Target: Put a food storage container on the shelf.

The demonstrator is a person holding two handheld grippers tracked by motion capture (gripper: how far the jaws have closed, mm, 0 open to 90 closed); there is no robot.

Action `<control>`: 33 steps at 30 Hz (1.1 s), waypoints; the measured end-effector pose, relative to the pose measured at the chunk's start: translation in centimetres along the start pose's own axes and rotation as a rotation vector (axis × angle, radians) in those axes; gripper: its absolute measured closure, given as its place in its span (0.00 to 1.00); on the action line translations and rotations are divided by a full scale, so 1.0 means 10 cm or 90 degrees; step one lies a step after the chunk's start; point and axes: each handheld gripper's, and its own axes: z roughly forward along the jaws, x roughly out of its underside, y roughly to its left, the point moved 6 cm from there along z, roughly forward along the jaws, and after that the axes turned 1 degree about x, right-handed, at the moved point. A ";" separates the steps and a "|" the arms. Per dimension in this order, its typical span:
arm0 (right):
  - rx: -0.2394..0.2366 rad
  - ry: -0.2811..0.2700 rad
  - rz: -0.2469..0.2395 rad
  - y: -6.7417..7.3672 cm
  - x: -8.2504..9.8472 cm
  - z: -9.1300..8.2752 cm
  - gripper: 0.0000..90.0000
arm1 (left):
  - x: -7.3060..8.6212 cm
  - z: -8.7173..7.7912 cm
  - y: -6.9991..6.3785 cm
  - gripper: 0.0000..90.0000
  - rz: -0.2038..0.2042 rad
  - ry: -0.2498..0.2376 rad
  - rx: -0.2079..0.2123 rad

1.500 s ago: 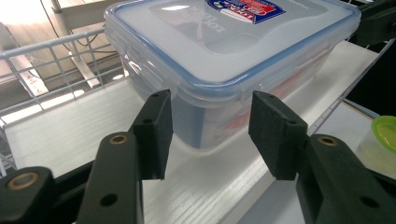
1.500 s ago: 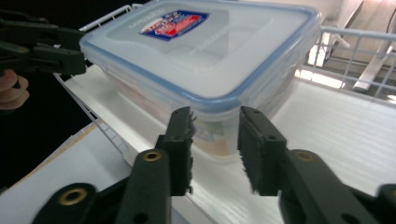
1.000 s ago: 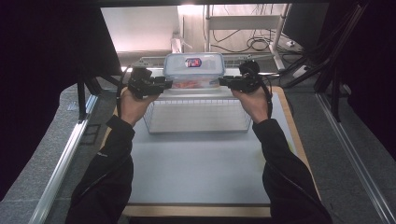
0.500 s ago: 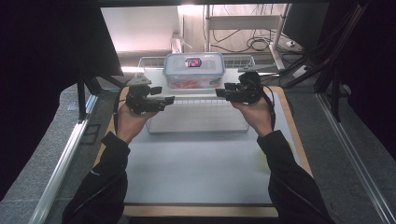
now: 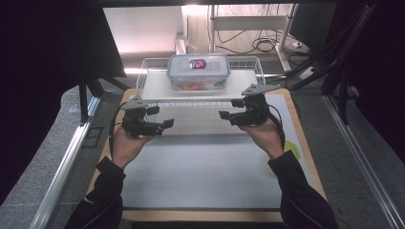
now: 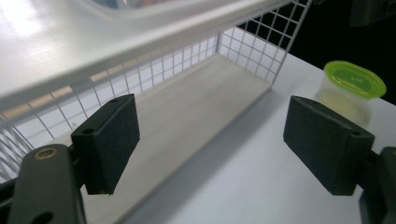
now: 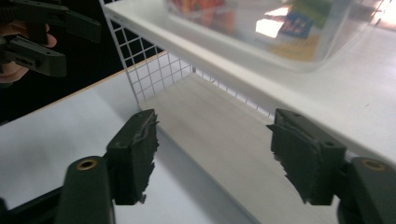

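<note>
A clear food box [image 5: 198, 71] with a clear lid and red food inside sits on the top shelf of a white wire rack [image 5: 153, 85] at the far side of the table. My left gripper [image 5: 161, 117] hovers open and empty in front of the rack's left half. My right gripper [image 5: 231, 109] is open and empty in front of the right half. In the left gripper view the wide-apart pads [image 6: 109, 140] frame the rack's lower shelf [image 6: 196, 107]. In the right gripper view my right gripper [image 7: 219, 154] faces the rack, with the food box [image 7: 280, 28] above it.
A small tub with a lime-green lid [image 6: 354, 80] stands on the white mat right of the rack; in the high view it [image 5: 293, 150] peeks out beside the right forearm. The white mat [image 5: 200, 171] lies on a wooden board. Dark stands and cables flank the table.
Both grippers have drawn back from the food box's sides toward the person and come lower, in front of the rack. The box has stayed on the top shelf.
</note>
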 end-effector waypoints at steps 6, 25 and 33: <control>0.004 0.012 -0.023 0.10 0.17 0.01 0.25 | 0.18 -0.03 -0.13 0.16 0.013 0.009 0.004; 0.022 0.049 -0.038 0.23 0.79 -0.05 0.19 | 0.85 0.10 -0.43 0.05 0.058 0.052 0.000; 0.010 0.065 -0.022 0.33 1.02 -0.08 0.12 | 1.03 0.07 -0.54 0.05 0.127 0.064 -0.031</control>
